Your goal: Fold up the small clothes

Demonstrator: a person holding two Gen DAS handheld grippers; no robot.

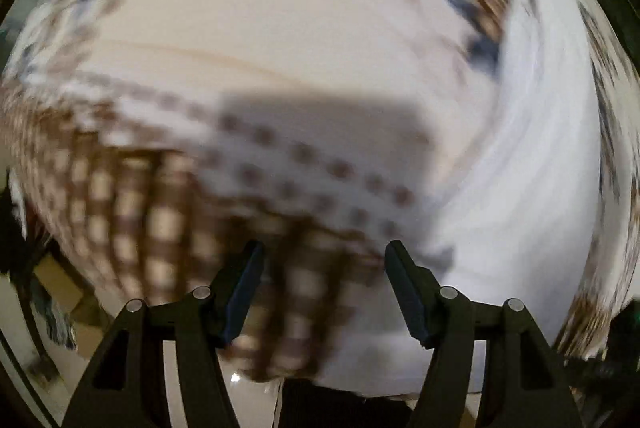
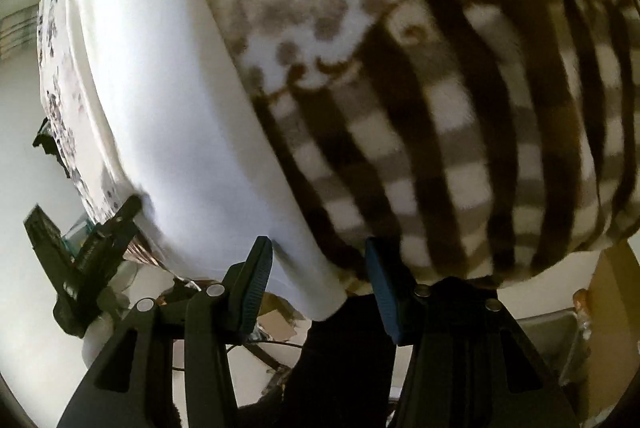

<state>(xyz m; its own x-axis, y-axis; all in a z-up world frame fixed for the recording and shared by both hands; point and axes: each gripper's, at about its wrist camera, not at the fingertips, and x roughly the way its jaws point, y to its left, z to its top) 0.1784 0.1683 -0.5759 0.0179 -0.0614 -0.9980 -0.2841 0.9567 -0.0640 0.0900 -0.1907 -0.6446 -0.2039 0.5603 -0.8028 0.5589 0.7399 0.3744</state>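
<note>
The white garment (image 2: 168, 107) is lying flat on a brown checked fleece blanket (image 2: 460, 147), looking soft, light and limp, so pinching a hem corner is seeming best. The left gripper (image 1: 324, 288) is pointing straight down, jaws released above the blanket. The right gripper (image 2: 320, 288) is tilting downward, jaws released, straddling the garment's near edge

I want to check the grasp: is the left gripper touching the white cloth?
Touching. In the right wrist view, the left gripper's tip presses into the white cloth's edge, with no gap. The left wrist view is too blurred to help.
</note>
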